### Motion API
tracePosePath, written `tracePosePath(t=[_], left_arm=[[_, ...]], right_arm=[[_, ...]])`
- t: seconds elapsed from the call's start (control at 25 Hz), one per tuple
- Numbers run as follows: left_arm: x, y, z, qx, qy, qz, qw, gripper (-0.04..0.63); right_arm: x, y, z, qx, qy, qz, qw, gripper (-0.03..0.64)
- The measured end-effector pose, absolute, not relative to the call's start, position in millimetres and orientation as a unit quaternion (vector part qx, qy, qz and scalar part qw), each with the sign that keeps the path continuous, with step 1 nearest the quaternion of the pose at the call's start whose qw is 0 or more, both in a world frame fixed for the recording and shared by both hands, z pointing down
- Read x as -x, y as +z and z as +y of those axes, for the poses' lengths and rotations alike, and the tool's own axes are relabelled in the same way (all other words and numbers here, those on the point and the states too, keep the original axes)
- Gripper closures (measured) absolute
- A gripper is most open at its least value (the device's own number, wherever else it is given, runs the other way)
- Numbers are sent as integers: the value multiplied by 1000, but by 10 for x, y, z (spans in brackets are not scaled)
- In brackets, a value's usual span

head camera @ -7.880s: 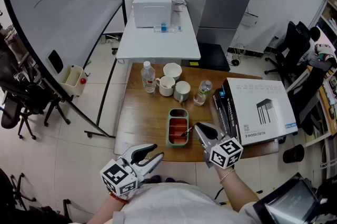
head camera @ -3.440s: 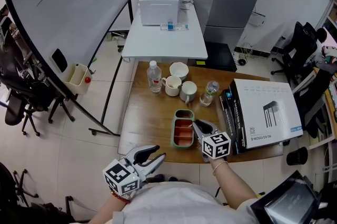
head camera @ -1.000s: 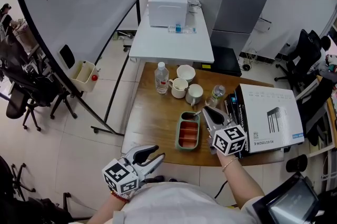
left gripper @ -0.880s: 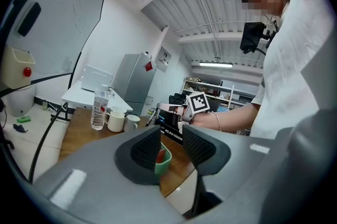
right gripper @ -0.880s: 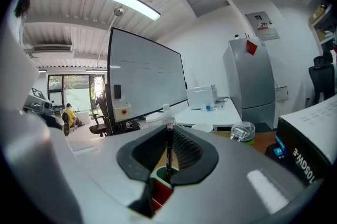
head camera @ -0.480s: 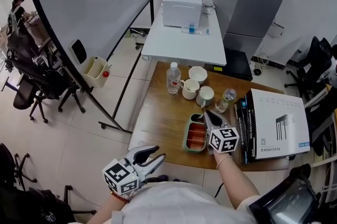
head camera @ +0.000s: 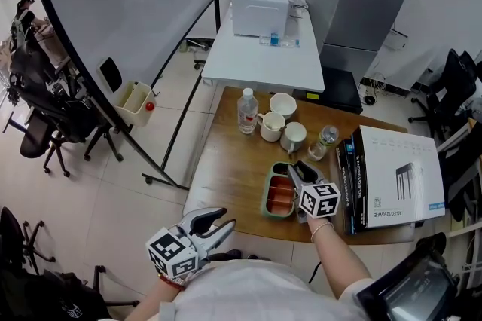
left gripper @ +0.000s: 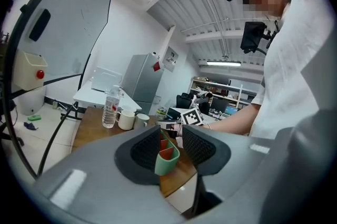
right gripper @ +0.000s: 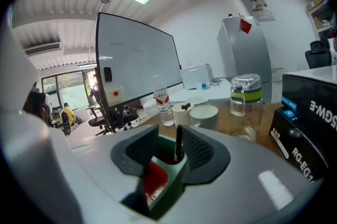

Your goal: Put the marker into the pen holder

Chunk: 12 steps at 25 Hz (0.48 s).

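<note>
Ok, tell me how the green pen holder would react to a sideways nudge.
The pen holder looks long and broad-based, flat on the table, so it would probably slide rather than tip. It seems light plastic, so a small bump may shift it. The marker upright in its end compartment could lean.

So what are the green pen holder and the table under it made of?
Pen holder: likely moulded plastic, matte green outside, orange-red inside, smooth rounded corners. Table: wood or wood-look laminate, brown with faint grain and slight sheen; which, I cannot tell.
</note>
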State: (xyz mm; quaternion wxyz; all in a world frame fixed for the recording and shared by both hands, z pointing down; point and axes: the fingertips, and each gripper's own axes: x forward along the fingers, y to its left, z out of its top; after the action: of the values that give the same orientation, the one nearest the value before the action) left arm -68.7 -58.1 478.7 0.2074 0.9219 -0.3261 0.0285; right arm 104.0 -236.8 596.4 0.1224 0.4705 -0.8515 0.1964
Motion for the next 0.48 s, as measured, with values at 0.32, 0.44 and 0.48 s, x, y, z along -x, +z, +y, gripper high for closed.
tracePosePath(t=[0.32, 0.44, 0.48], left_arm=[[565, 4783, -624, -927, 32, -309, 211, 463], [496, 4801, -624, -931, 30, -298, 210, 463], [475, 4796, -628, -932, 30, -295, 210, 463]], right_arm=[[-1258, 5938, -2247, -487, 197, -842, 120, 442], [-1452, 5839, -2151, -506, 198, -833, 102, 441], [-1513, 5770, -2107, -513, 197, -831, 92, 442]])
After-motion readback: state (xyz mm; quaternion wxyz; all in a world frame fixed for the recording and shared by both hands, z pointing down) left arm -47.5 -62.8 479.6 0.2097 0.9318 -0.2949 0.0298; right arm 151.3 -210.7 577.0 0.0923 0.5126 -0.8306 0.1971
